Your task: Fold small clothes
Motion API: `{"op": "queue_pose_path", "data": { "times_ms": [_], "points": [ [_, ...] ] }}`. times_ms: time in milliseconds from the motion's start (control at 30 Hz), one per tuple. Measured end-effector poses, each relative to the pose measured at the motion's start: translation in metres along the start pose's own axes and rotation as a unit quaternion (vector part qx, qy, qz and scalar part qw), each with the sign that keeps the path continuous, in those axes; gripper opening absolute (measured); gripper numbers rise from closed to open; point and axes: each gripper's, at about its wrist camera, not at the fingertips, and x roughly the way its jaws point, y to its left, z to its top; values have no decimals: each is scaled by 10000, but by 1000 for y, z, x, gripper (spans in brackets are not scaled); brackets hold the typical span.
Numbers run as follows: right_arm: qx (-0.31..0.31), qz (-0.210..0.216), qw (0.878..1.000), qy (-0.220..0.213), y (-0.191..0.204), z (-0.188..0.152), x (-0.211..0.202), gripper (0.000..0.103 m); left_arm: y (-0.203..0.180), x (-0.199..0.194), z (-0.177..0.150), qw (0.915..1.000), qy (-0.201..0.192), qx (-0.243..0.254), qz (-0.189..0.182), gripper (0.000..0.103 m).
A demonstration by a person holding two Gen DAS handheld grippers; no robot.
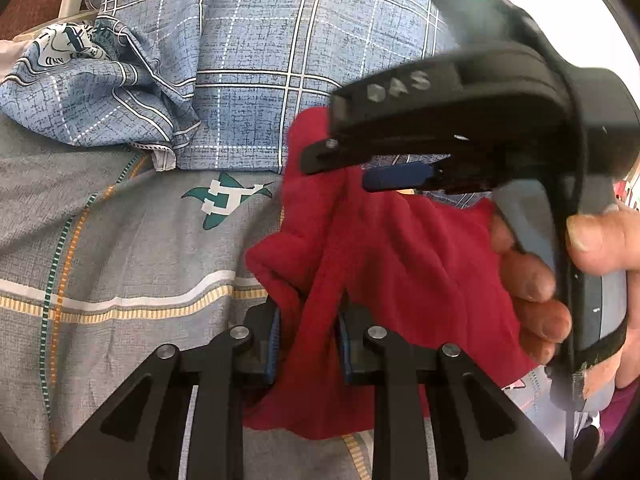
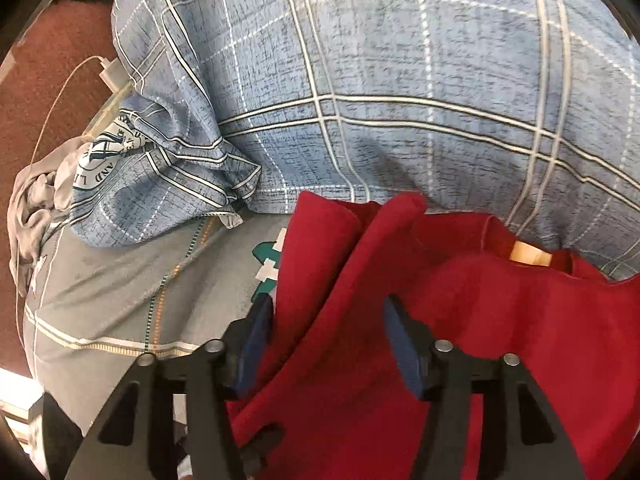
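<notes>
A small red garment (image 1: pixel 400 272) lies bunched on the grey bedsheet (image 1: pixel 120 240); it also fills the lower right of the right wrist view (image 2: pixel 500 340). My left gripper (image 1: pixel 308 344) is shut on a fold of the red cloth, pinched between its blue pads (image 1: pixel 274 340). My right gripper (image 2: pixel 326 340) is open, its blue pads (image 2: pixel 404 348) standing apart around a raised ridge of the red cloth. In the left wrist view the right gripper (image 1: pixel 352 164) hovers over the garment's far edge, held by a hand (image 1: pixel 540 280). A tan label (image 2: pixel 530 256) shows at the neck.
A blue plaid quilt (image 2: pixel 400 80) is heaped behind the garment, with a rumpled corner (image 1: pixel 120 100) at left. A white charger and cable (image 2: pixel 112 74) lie at the far left by the brown floor (image 2: pixel 52 64). A grey crumpled cloth (image 2: pixel 32 200) lies at the bed's left edge.
</notes>
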Motion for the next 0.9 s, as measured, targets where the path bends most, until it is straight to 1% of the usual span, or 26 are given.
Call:
{"op": "queue_pose_path", "data": {
  "times_ms": [33,67,133,200,267,300,367,433,467,500,567,600,633,767,900],
  "points": [
    [-22,-3,10000,10,2,2,2,67,0,0,0,10000,4,-11,-3,20],
    [-38,-62,10000,29,4,3,5,69,1,0,1,10000,10,-17,-8,20],
    [-27,-182,9998,58,5,4,10,70,1,0,1,10000,16,-19,-1,20],
    [14,-68,10000,34,7,5,11,70,1,0,2,10000,23,-7,8,20],
    [-55,54,9999,-90,11,5,10,70,1,1,1,10000,28,5,15,20],
    [-170,-10,9998,-133,15,5,9,70,1,1,1,10000,33,5,19,20],
    [-431,-359,9982,-201,25,7,11,68,2,3,1,10000,47,4,27,20],
    [-527,-532,9969,-256,27,6,11,54,3,3,0,10000,52,1,24,20],
    [-501,-558,9969,-254,27,6,12,53,3,3,0,10000,52,3,22,20],
    [-421,-535,9974,-252,24,6,12,51,3,3,0,10000,50,4,25,20],
    [-297,-454,9982,-267,17,4,10,42,3,2,0,10000,47,7,29,20],
    [-310,-430,9983,-249,15,3,11,34,3,2,0,10000,47,9,28,20],
    [-366,-419,9982,-236,14,1,11,29,3,2,-1,10000,50,10,26,20],
    [-659,-469,9960,-386,20,-6,5,24,2,0,-1,10000,52,8,13,20],
    [-580,-308,9963,-547,14,-8,-17,21,-6,-7,-2,9999,0,119,7,19]
  ]
}}
